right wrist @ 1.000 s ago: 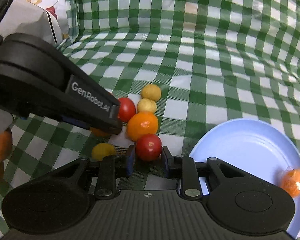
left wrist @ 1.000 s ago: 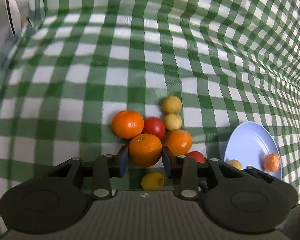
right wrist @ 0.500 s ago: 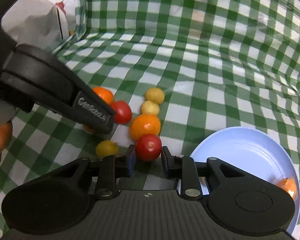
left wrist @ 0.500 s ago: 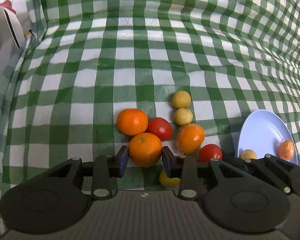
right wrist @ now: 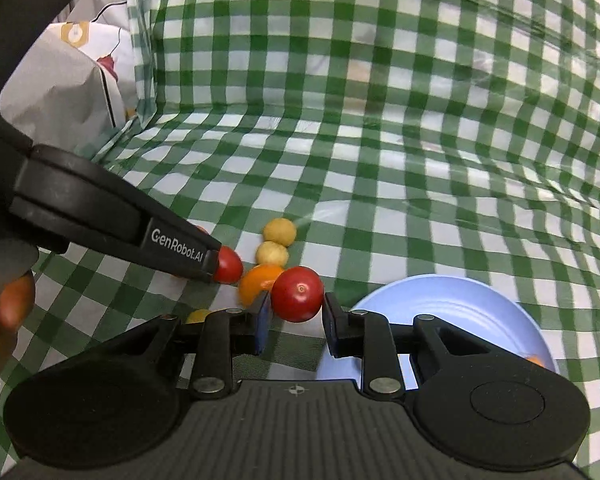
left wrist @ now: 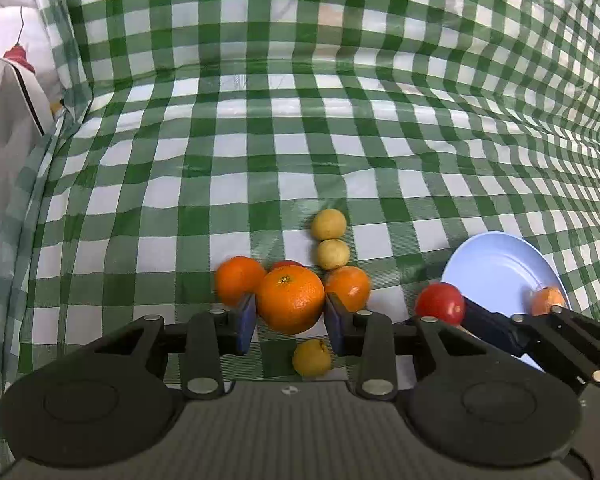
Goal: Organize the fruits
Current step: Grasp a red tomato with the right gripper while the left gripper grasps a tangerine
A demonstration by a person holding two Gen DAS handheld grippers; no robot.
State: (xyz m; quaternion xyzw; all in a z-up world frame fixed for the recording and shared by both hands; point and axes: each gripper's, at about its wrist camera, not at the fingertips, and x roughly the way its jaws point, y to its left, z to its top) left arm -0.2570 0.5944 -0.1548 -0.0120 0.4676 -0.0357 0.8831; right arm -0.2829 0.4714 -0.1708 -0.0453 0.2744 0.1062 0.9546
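Both jaw pairs clamped: left gripper (left wrist: 290,322) holds orange (left wrist: 290,299), right gripper (right wrist: 294,322) holds tomato (right wrist: 297,294), above pile left of plate (right wrist: 452,304); round fruit may slip.

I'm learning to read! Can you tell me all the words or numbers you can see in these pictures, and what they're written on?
"GenRobot.AI": white letters on the side of the black left gripper, seen from the right wrist camera.
The bag at the left edge carries small printed pictures, but no letters that can be read.
Nothing is written on the fruits, the blue plate or the checked cloth.
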